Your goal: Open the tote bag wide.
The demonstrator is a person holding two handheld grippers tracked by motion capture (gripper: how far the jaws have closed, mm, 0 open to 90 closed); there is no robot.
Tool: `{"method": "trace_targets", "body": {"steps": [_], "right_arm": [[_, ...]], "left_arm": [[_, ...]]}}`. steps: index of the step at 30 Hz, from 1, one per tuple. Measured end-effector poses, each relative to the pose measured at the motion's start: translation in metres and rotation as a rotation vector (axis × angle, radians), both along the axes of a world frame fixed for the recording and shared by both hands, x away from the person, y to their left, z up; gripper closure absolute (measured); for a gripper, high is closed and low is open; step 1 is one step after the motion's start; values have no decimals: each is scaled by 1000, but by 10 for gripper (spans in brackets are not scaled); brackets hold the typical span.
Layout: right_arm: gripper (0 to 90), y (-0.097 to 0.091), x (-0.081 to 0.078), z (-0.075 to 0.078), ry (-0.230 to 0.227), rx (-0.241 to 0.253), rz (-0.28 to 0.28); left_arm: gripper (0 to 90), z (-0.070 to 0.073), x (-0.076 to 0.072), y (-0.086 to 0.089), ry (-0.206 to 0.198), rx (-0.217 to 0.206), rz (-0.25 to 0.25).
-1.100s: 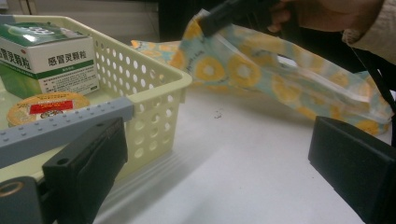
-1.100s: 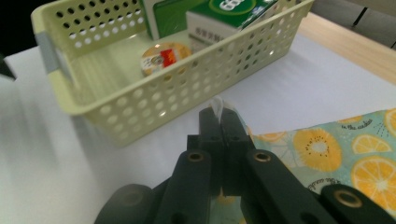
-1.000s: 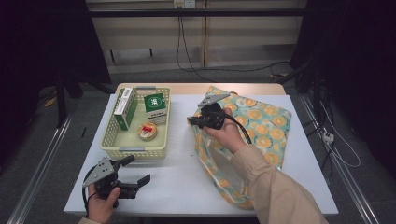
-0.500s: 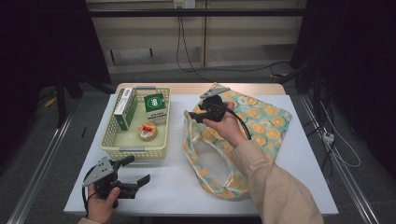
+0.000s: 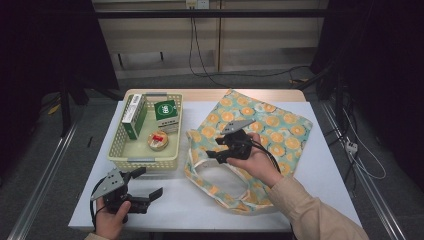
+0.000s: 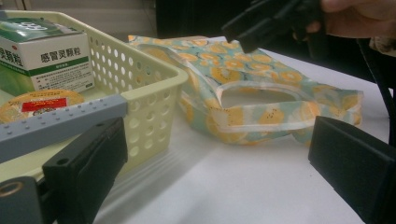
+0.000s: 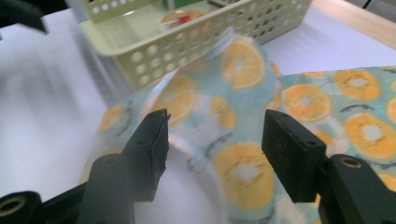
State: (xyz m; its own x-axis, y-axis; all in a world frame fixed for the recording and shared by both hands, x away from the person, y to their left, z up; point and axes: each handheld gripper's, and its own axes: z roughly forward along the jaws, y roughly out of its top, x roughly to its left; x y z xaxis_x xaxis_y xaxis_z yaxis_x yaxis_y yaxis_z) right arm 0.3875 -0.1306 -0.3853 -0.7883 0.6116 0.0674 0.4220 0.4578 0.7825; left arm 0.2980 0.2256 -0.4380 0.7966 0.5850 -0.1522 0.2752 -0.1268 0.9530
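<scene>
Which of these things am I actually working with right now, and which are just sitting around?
In the job:
- orange-print tote bag, mouth spread open on the table
- right gripper, jaws just opened, nothing pinched, above the bag's rim
- left gripper, open, resting near the table's front edge

Lying about:
- yellow basket
- two green-and-white boxes and a round tin inside it

High view: the white bench [image 5: 320, 165] is evenly and brightly lit from above, with soft, short shadows, while the surrounding room falls off into near-black at both sides. Left gripper view: the near black jaws are large and soft-focused at the bottom corners, the yellow basket [image 6: 154, 88] and patterned bag [image 6: 261, 93] beyond are fairly sharp, and the bench shows mild glare. Right gripper view: motion blur smears the bag's edge [image 7: 187, 93] and the bench at left, though the jaws stay crisp.
</scene>
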Motion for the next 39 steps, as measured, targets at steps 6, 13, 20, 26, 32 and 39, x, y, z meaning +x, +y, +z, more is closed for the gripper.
{"method": "trace_targets", "body": {"steps": [6, 13, 20, 26, 32, 39], "right_arm": [[412, 7, -24, -9, 28, 14, 58], [372, 10, -42, -22, 55, 5, 95], [359, 8, -58, -29, 65, 9, 117], [375, 8, -73, -38, 97, -3, 157], [438, 12, -81, -43, 100, -29, 184], [657, 12, -80, -41, 81, -42, 175]], "left_arm": [[44, 0, 0, 0, -1, -2, 1], [44, 0, -1, 0, -4, -3, -1], [45, 0, -1, 0, -2, -1, 0], [45, 0, -1, -1, -1, 1, -2], [44, 0, 0, -1, -1, 3, -3], [44, 0, -1, -1, -2, 1, -2]]}}
